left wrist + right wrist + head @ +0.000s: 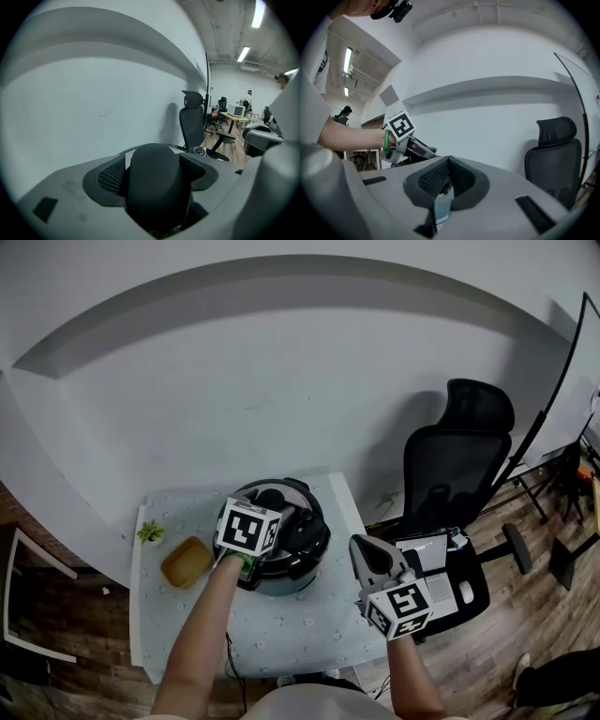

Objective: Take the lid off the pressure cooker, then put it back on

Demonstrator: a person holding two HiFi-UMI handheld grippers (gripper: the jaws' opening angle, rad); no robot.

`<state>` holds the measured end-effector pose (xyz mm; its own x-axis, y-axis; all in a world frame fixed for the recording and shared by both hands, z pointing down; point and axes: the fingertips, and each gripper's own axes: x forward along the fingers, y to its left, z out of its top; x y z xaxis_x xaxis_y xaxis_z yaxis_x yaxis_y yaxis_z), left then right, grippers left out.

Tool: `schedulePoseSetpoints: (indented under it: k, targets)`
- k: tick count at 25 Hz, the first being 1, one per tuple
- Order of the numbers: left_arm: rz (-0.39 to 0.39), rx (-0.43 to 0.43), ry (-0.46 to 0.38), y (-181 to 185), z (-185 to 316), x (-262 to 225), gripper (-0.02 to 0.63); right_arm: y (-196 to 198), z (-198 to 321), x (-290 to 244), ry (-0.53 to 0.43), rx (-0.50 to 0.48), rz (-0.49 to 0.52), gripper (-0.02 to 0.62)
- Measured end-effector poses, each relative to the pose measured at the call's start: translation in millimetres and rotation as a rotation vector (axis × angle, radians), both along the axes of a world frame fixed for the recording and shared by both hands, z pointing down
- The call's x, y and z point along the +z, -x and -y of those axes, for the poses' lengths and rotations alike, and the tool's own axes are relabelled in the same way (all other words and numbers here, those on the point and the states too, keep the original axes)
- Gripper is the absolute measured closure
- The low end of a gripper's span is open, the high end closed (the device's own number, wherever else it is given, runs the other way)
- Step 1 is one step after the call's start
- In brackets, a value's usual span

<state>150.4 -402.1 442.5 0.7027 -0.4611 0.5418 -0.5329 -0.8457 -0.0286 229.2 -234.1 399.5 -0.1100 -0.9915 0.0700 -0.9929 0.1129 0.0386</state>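
The black pressure cooker [302, 563] stands at the back middle of a small white table [309, 629]. My left gripper [266, 508] reaches over its lid [305, 517] from the near left, the marker cube hiding most of the top. In the left gripper view the lid's rounded black handle [157, 190] fills the space between the pads, and the left gripper [155, 165] is shut on it. My right gripper [364, 551] hangs past the table's right edge, away from the cooker. Its pads meet in the right gripper view, so the right gripper [448, 162] is shut with nothing held.
A tan bowl [186, 562] and a small green plant [150, 532] sit on the table's left side. A black office chair [459, 465] stands to the right, with a white device [427, 554] on its seat. A white wall rises just behind the table.
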Motion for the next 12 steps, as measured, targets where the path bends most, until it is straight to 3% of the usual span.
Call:
schedulePoseSetpoints:
  k: [12]
  targets:
    - [0.030,0.038,0.001,-4.3,-2.4,-1.4,0.295,-1.5,1.5,5.6,0.003,-0.013,0.019,0.595]
